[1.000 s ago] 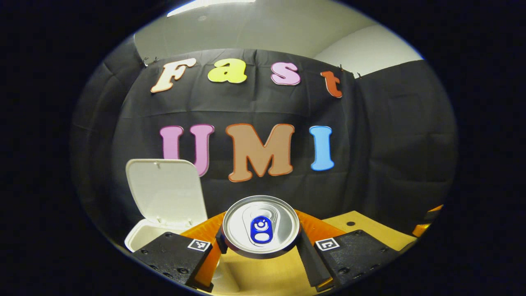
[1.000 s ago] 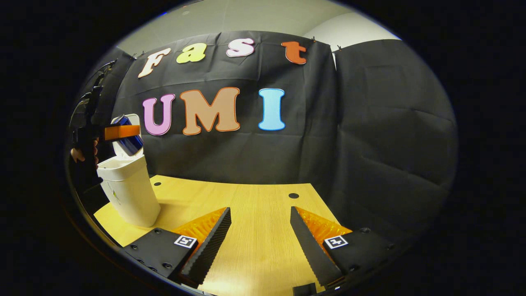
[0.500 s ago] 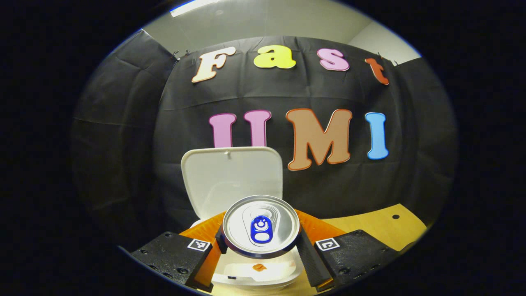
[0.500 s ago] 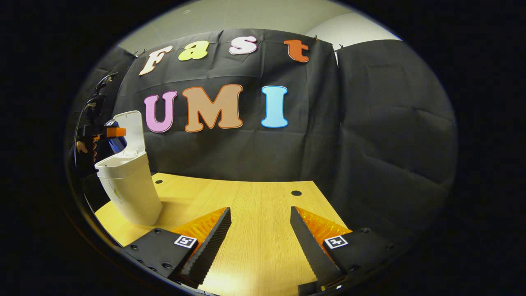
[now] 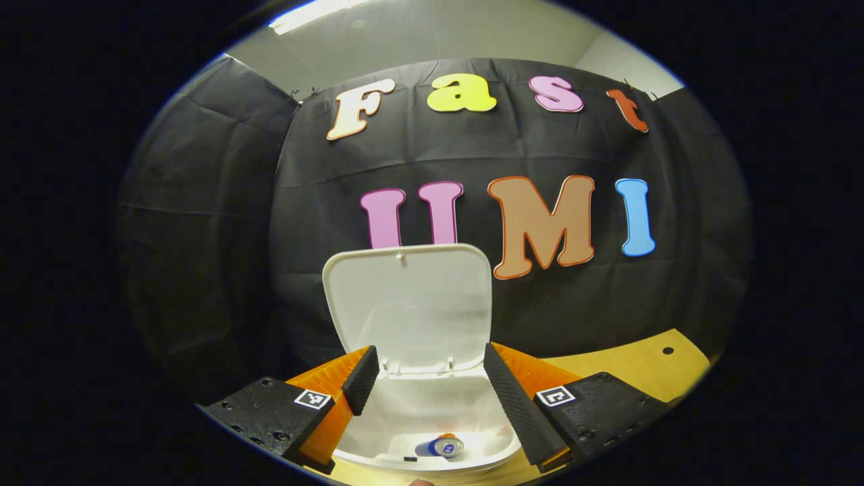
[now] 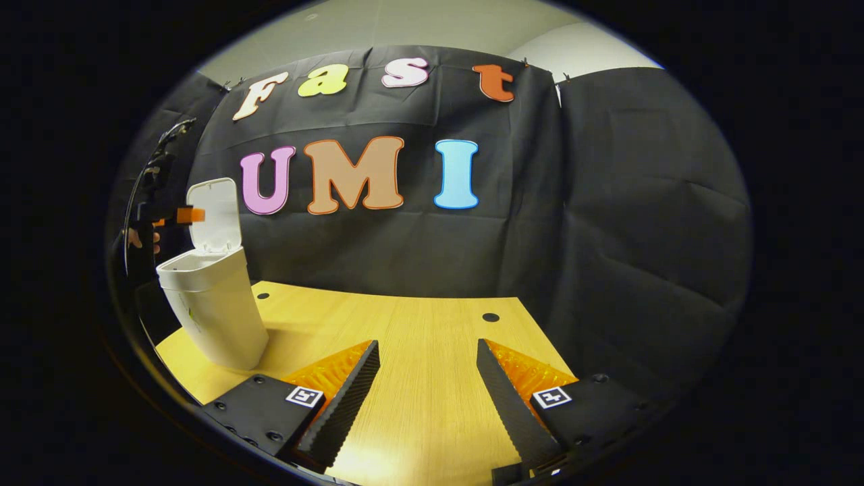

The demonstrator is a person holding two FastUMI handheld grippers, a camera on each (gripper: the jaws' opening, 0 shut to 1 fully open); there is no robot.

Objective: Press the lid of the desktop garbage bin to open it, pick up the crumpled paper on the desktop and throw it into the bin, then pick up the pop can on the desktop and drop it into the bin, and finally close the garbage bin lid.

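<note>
Above bin [image 5: 432,412] we held left gripper [image 5: 426,388], jaws apart, empty; can [image 5: 447,446] lay inside. Upright lid [image 5: 412,304] stood just beyond, nearest us. Right gripper [image 6: 426,395] jaws apart, far off.

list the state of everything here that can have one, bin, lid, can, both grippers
bin: upright on the table, open
lid: raised, standing up behind the opening
can: inside the bin, at the bottom
left gripper: open, empty, over the bin's opening
right gripper: open, empty, over the table
</note>
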